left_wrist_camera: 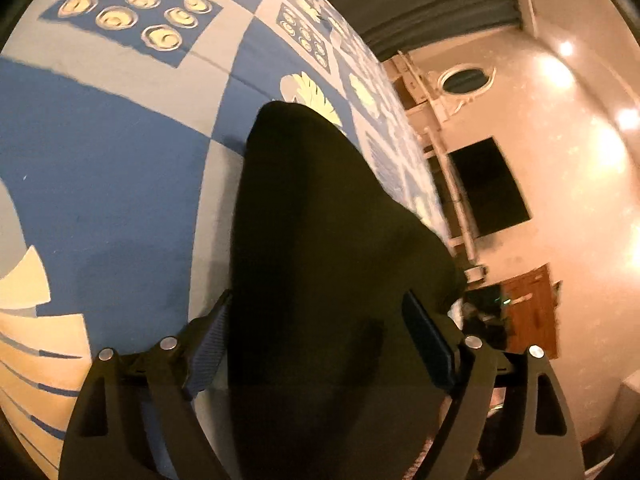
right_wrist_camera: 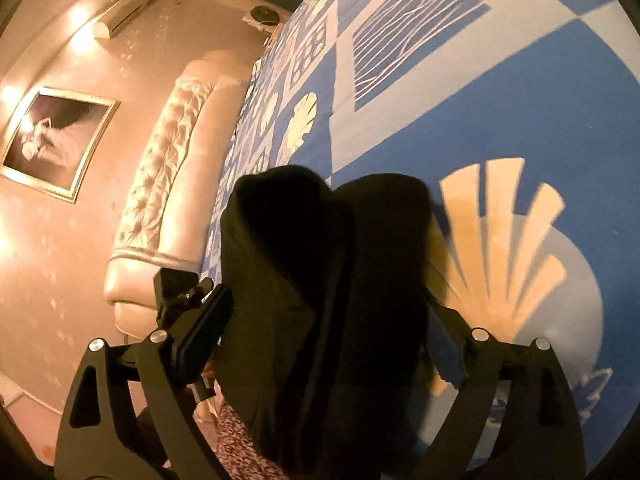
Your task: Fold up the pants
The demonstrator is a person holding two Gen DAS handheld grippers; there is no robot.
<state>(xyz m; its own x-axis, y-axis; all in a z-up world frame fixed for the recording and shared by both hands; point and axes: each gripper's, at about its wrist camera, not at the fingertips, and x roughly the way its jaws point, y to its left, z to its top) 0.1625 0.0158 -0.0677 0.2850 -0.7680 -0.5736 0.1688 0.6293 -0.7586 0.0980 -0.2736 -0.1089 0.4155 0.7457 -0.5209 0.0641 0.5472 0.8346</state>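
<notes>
The black pants [left_wrist_camera: 320,220] lie in a bundle on the blue and white patterned bedspread [left_wrist_camera: 120,180], near the bed's right edge in the left wrist view. My left gripper [left_wrist_camera: 320,342] is open, one finger on each side of the pants, and its pads do not press the cloth. In the right wrist view the pants [right_wrist_camera: 320,260] show two rounded folds side by side on the bedspread [right_wrist_camera: 520,100]. My right gripper [right_wrist_camera: 324,340] also straddles them, open wide. The cloth under both grippers is too dark to read.
A padded cream headboard [right_wrist_camera: 172,160] runs along the bed's left side, with a framed picture [right_wrist_camera: 56,140] on the wall beyond. A dark screen [left_wrist_camera: 488,188] and a wooden cabinet [left_wrist_camera: 532,312] stand past the bed edge. Patterned fabric [right_wrist_camera: 240,444] shows below the pants.
</notes>
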